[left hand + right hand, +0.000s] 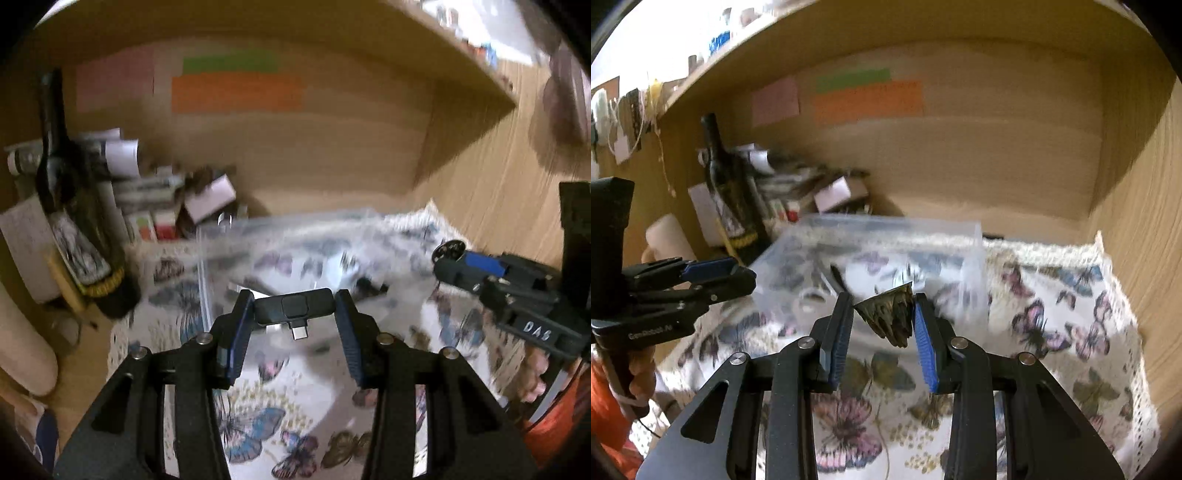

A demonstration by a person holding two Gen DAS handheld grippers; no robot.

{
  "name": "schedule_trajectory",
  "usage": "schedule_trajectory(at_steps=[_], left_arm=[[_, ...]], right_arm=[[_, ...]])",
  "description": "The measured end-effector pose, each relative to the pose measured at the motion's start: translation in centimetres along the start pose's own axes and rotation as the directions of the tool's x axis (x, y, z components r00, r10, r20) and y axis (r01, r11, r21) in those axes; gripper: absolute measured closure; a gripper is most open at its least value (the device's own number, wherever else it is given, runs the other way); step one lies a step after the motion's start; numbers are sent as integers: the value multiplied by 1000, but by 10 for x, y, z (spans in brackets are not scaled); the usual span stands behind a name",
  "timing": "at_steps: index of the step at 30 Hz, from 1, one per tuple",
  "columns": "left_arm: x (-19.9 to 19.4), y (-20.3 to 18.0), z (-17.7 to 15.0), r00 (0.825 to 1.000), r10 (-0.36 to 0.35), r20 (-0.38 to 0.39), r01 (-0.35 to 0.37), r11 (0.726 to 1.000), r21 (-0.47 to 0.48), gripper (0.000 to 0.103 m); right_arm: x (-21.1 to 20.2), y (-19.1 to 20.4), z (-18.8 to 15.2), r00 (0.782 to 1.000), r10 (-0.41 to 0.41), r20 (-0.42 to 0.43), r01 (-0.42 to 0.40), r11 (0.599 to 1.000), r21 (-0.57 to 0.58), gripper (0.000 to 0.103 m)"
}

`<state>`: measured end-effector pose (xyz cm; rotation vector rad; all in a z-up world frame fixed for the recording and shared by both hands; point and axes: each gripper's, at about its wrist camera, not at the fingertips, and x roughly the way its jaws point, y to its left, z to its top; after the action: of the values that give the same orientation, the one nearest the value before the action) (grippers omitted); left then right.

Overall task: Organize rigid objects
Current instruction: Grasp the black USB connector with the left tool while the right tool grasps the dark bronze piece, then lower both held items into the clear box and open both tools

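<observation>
My left gripper (294,309) is shut on a small black USB-C dongle (293,309) with its plug pointing toward the camera, held above the butterfly cloth. My right gripper (884,312) is shut on a dark metal cone-shaped piping nozzle (891,314). A clear plastic box (871,254) stands just beyond both grippers, with small items blurred inside it; it also shows in the left wrist view (277,251). The right gripper shows at the right of the left wrist view (454,258), and the left gripper at the left of the right wrist view (738,275).
A dark wine bottle (729,184) and a pile of small boxes and papers (812,184) stand at the back left of the wooden alcove. A cream mug (666,236) sits left of the bottle. Wooden walls close the back and right. A butterfly-print cloth (1052,332) covers the surface.
</observation>
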<state>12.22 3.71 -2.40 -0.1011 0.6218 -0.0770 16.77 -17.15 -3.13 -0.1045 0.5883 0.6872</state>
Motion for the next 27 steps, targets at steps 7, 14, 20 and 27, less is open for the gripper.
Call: schedule_trajectory(at_steps=[7,14,20,27], left_arm=[[-1,-3,31,997,3,77,-3,1000,-1,59],[33,0,37,1000,14,20,-14,1000,-14,59],[73,8,30,996,8,-84,-10,999,-31,59],[109,17,17,985,10,-172,-20,998,-52,59]], right_arm=[[-5,4,29,996,-21,87,23,999,-26,73],[22,0,39,998,-30,55,32,999,-30,73],[63,-8,30,998,-24,-53,23,1000,-14,73],[96,-13,15,989,-28,-146,28,1000,-3,73]])
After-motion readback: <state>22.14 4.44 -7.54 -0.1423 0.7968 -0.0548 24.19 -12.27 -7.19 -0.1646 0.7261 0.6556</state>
